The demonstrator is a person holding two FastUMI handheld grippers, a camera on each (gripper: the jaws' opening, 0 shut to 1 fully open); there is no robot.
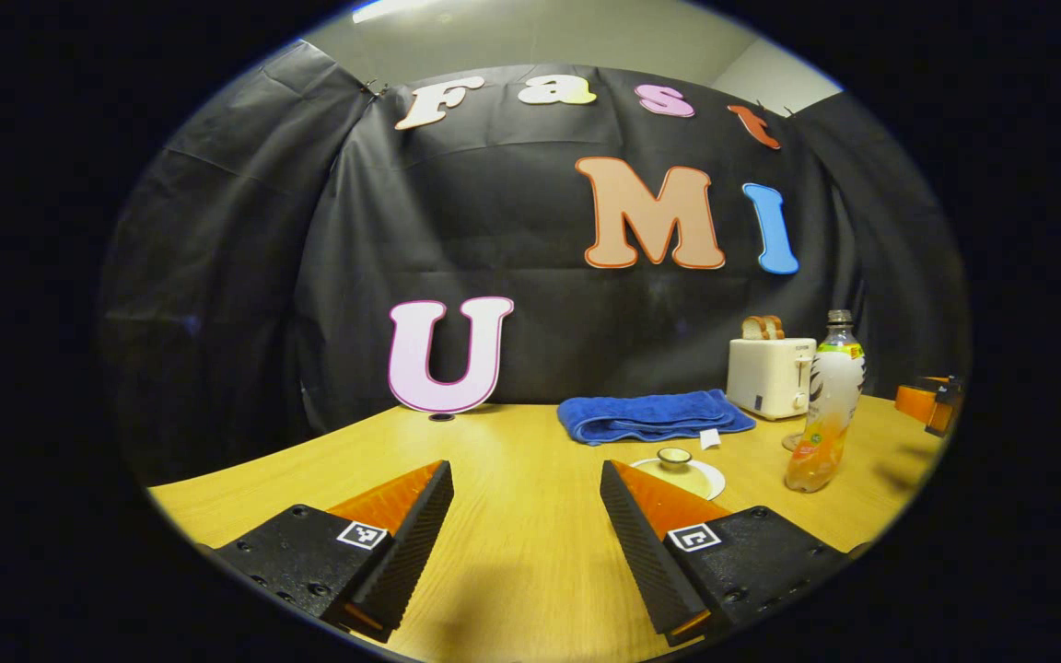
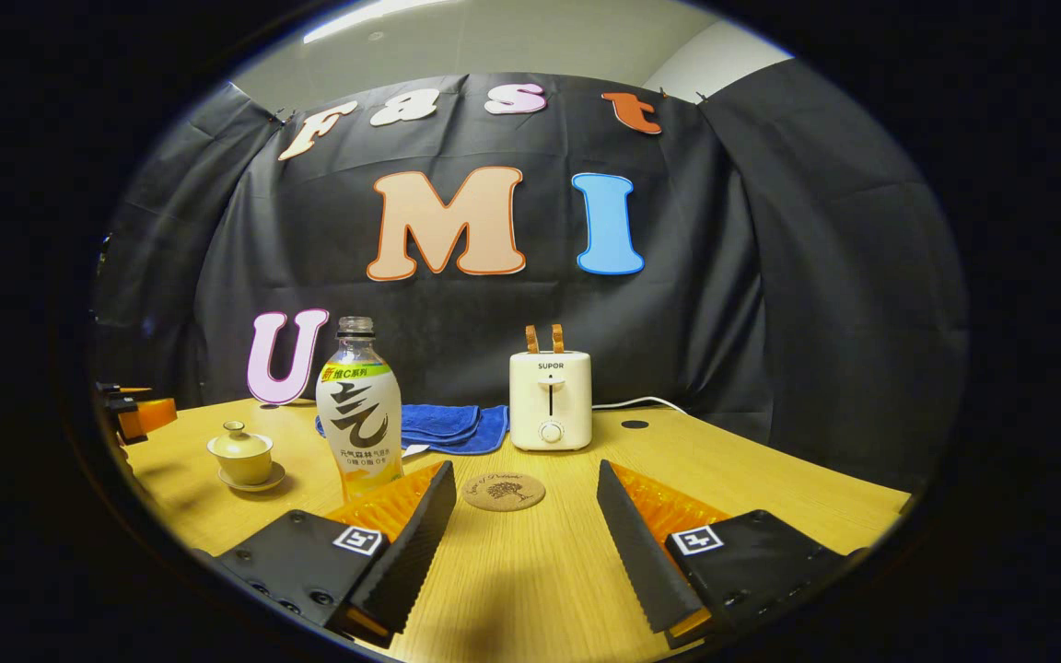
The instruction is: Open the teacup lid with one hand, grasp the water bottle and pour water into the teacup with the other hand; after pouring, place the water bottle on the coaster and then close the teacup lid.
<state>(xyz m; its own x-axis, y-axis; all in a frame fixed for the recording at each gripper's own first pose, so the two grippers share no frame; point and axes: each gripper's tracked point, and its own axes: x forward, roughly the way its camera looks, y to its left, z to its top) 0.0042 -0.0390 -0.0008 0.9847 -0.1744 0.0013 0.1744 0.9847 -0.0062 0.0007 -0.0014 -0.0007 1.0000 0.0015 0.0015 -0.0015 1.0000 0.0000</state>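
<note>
A pale yellow teacup (image 2: 240, 452) stands on its saucer at the table's left, its lid (image 2: 235, 428) on. In the left gripper view the teacup (image 1: 675, 458) sits just past my right finger, partly hidden by it. The water bottle (image 2: 358, 410) stands upright, close behind my right gripper's left finger; the bottle (image 1: 825, 405) is right of the cup. A round cork coaster (image 2: 503, 491) lies bare ahead between the right gripper's fingers. My left gripper (image 1: 526, 471) and right gripper (image 2: 526, 471) both hover open over the table, holding nothing.
A white toaster (image 2: 550, 400) with bread slices stands at the back, its cord trailing right. A folded blue towel (image 2: 452, 426) lies beside it. The left gripper (image 2: 134, 414) shows at the far left edge, and the right gripper (image 1: 931, 402) at the far right.
</note>
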